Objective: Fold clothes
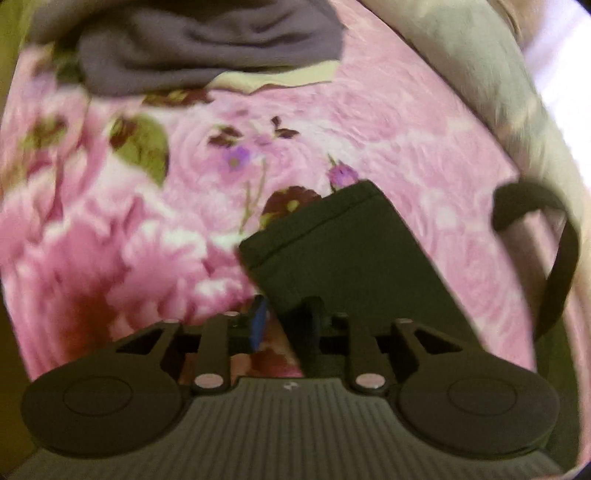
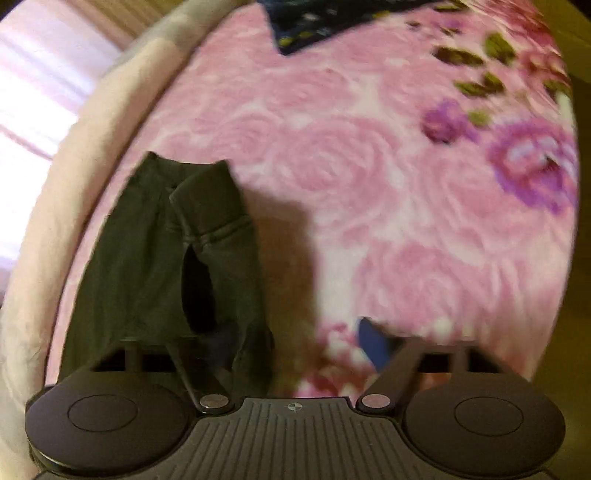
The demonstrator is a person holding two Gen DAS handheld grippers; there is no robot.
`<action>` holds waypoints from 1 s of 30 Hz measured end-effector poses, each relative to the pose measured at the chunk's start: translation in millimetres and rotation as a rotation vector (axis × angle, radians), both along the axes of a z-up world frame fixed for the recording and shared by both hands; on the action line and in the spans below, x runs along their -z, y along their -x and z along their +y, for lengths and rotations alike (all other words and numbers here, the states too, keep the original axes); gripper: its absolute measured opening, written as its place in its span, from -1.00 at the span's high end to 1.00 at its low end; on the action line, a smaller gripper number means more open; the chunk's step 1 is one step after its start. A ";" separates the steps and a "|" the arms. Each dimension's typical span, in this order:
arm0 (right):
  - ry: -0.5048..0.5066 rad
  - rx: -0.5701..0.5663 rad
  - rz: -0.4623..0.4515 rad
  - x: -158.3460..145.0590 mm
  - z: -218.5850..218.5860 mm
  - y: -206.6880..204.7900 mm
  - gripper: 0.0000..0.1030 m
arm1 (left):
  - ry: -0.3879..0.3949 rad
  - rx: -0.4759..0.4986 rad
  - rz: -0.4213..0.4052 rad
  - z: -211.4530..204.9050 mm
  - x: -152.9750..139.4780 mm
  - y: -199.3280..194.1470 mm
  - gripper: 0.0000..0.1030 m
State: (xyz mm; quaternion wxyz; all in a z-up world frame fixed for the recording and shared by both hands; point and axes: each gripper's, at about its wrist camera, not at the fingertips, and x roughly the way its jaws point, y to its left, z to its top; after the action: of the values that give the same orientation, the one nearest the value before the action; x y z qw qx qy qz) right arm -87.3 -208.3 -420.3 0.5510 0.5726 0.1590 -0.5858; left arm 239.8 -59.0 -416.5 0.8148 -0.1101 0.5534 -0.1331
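Note:
A dark green garment (image 1: 343, 254) lies on the pink floral blanket (image 1: 406, 140). In the left wrist view my left gripper (image 1: 286, 325) sits low over it, fingers close together, the garment's near edge at the jaws; the grip is blurred. In the right wrist view the same dark garment (image 2: 147, 258) lies bunched at the left, a folded-over cuff on top. My right gripper (image 2: 306, 339) has its jaws spread wide, the left finger over the garment's near end, the blue-tipped right finger (image 2: 373, 343) over bare blanket.
A grey-purple garment (image 1: 207, 48) lies at the far end of the blanket. A dark patterned cloth (image 2: 317, 26) lies at the far end in the right view. A pale bedcover edge (image 1: 480, 62) borders the blanket. A black strap (image 1: 554, 251) loops at right.

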 end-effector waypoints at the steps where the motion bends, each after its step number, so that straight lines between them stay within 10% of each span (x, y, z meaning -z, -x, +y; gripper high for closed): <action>1: 0.012 -0.010 -0.012 1.2 -3.9 0.5 -0.53 | 0.038 -0.021 0.007 0.0 1.9 -1.3 0.08; 5: 0.041 0.030 -0.063 21.8 -20.9 7.6 -0.53 | 0.077 -0.046 -0.016 -16.0 5.7 -5.7 -0.12; 7: 0.060 0.019 -0.088 26.6 -31.3 4.9 -0.52 | 0.036 -0.011 -0.043 -26.5 6.1 -7.9 0.28; 9: 0.072 -0.015 -0.082 27.6 -42.2 1.1 0.07 | -0.019 0.034 -0.071 -34.1 5.7 -9.3 0.85; 10: 0.079 -0.032 -0.079 28.1 -47.7 -0.8 0.84 | -0.011 0.058 -0.077 -31.5 4.3 -10.0 0.85; 13: 0.124 -0.061 -0.104 14.8 -50.7 5.0 0.92 | 0.025 0.084 -0.114 -18.7 -13.6 -2.1 0.85; 24: -0.014 0.009 -0.120 19.5 -6.3 72.6 0.91 | -0.095 0.204 -0.151 9.4 -18.3 40.2 0.82; 26: -0.051 0.010 -0.099 24.4 -7.0 72.5 0.21 | -0.126 0.194 -0.151 11.8 -15.3 47.3 0.70; 30: -0.060 -0.033 0.003 6.9 -10.5 64.9 0.03 | -0.181 0.160 -0.178 29.0 -38.1 54.6 0.65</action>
State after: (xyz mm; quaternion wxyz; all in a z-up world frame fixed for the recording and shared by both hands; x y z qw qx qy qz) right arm -152.2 -218.8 -427.2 0.5430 0.5854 0.1867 -0.5723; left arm 185.3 -30.0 -378.4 0.8540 0.0204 0.4959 -0.1561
